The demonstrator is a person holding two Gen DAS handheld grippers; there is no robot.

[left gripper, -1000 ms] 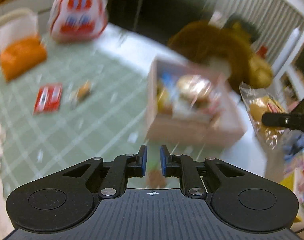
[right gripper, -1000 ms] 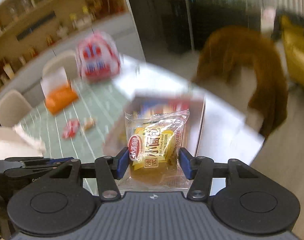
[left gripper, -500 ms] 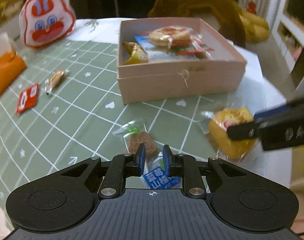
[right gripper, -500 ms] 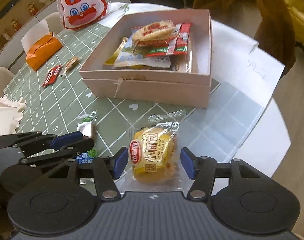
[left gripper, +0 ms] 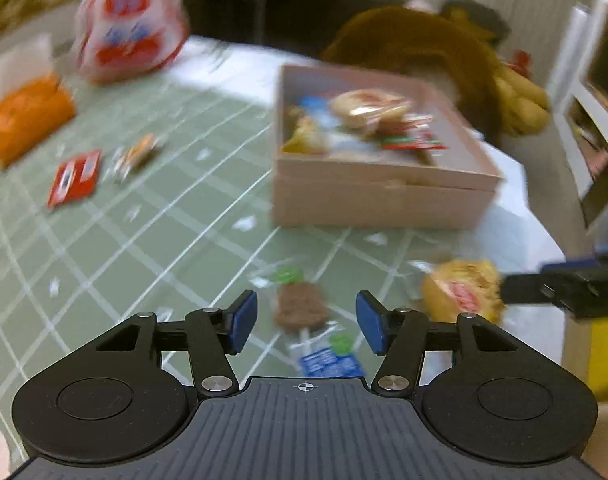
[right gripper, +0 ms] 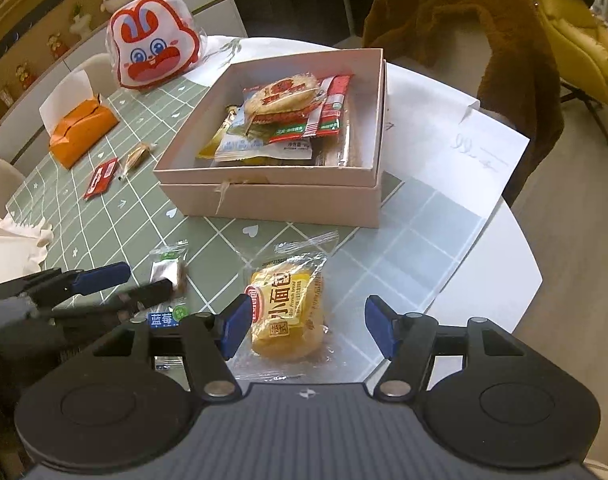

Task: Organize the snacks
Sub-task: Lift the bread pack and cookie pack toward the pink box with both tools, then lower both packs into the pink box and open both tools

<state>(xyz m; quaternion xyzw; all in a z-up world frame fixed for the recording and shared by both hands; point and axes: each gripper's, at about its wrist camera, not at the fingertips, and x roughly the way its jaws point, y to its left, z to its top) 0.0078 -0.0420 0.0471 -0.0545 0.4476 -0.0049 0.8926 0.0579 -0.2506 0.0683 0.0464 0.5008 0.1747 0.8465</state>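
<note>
two snacks at my fingertips, two further out, the rest boxed

my right gripper (right gripper: 307, 327) is spread wide, and the yellow bread packet (right gripper: 288, 312) lies flat on the green checked cloth (right gripper: 104, 208) between its blue pads; i cannot tell whether the left pad touches the wrapper, and the right pad is clear of it. my left gripper (left gripper: 307, 328) is also wide open and grips nothing; the brown biscuit packet (left gripper: 302, 310) with a blue label lies on the cloth between its fingers, touching neither as far as the blurred left view shows. that makes two loose snacks close to me, side by side, the biscuit to the left of the bread.

next out is one pink box (right gripper: 280, 196), open, sitting on the cloth, with several wrapped snacks piled inside, a round rice cracker (right gripper: 282, 96) on top; the exact number underneath is hidden.

left of the box lie two more loose snacks: one red sachet (right gripper: 100, 178) and one small golden wrapped sweet (right gripper: 138, 155), close together.

beyond them are one orange tissue pack (right gripper: 82, 132) and, furthest, one rabbit-face bag (right gripper: 154, 54).
</note>
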